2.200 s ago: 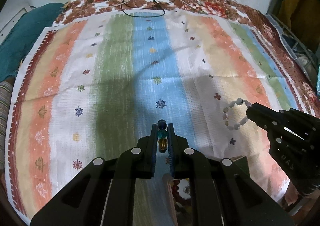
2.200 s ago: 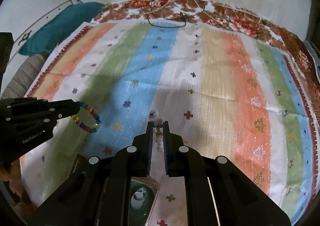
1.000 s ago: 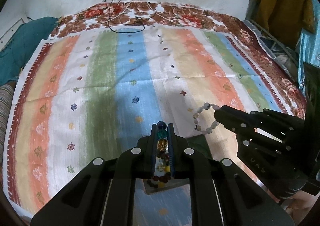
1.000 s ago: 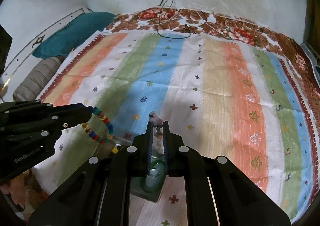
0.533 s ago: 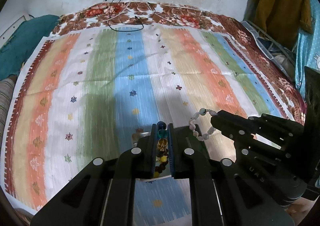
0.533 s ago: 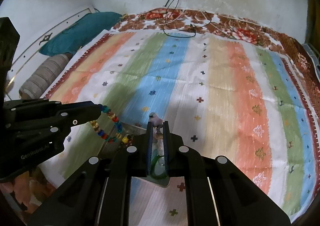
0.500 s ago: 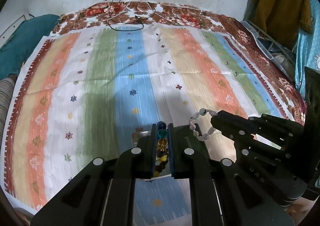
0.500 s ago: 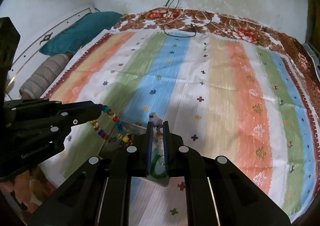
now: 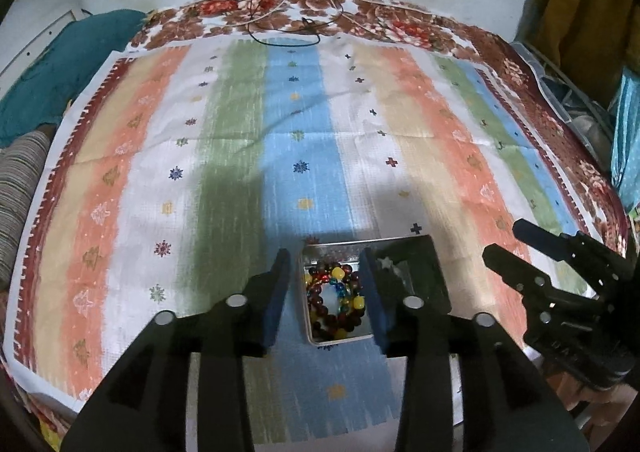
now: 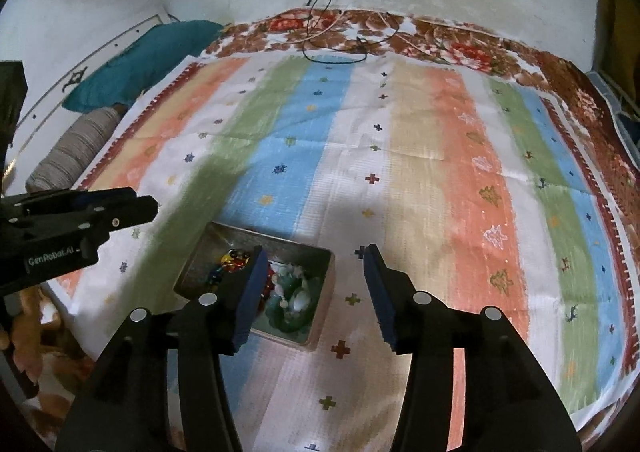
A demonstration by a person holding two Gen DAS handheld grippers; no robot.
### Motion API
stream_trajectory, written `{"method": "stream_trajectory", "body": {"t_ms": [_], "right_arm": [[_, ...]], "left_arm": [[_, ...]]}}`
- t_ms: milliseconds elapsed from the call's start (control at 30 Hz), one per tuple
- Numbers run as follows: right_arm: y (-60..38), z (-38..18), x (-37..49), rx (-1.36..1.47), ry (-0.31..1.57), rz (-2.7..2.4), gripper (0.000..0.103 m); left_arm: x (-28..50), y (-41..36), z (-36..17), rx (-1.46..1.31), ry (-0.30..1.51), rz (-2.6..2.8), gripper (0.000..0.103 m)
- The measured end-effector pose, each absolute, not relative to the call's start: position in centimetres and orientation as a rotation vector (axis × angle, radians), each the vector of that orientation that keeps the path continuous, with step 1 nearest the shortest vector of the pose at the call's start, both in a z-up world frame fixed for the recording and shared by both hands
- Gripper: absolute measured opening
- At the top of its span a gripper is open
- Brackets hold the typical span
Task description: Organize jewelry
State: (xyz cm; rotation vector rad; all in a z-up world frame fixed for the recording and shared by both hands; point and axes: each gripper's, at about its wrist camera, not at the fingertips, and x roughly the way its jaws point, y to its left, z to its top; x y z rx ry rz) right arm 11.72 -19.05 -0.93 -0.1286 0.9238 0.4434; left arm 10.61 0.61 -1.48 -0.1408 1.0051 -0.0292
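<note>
left gripper (image 9: 324, 292) and right gripper (image 10: 314, 284) both gape wide, empty, above the tin (image 10: 320, 294). a moment ago each pinched a bead bracelet; now bright beads (image 9: 334, 296) and pale beads (image 10: 294, 298) lie inside the tin. drop looks done; cloth (image 10: 400, 172) shows no loose jewelry.

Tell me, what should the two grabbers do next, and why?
Probably lift both away. The left gripper and right gripper have jaws wide open and hold nothing, and the colourful beaded bracelets already lie inside the rectangular silver metal tin.
</note>
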Motion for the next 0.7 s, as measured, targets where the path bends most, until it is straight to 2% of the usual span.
{"method": "stream_trajectory", "body": {"t_ms": [100, 200, 300, 400, 433, 600, 700], "right_arm": [[-19.5, -0.6, 11.2, -0.113, 0.916, 0.454, 0.056], [-20.1, -0.3, 10.5, -0.098, 0.903, 0.467, 0.065], [-20.6, 0.1, 9.7, -0.085, 0.889, 0.479, 0.071], [-21.1, 0.3, 9.0, -0.076, 0.881, 0.488, 0.073], [-21.3, 0.3, 8.8, -0.074, 0.880, 0.491, 0.076], [-21.6, 0.3, 8.1, -0.080, 0.877, 0.495, 0.079], [-21.9, 0.3, 7.5, -0.079, 0.871, 0.506, 0.085]], "left_arm": [[10.0, 0.4, -1.4, -0.139, 1.002, -0.047, 0.051], [9.0, 0.4, -1.1, -0.160, 1.002, -0.076, 0.054], [7.9, 0.1, -1.0, -0.146, 0.992, -0.082, 0.066], [6.8, -0.2, -1.0, -0.135, 0.989, -0.093, 0.070], [6.5, -0.3, -1.1, -0.133, 0.989, -0.093, 0.076], [4.9, -0.7, -1.2, -0.112, 0.974, -0.101, 0.087], [4.3, -0.8, -1.2, -0.108, 0.968, -0.105, 0.094]]}}
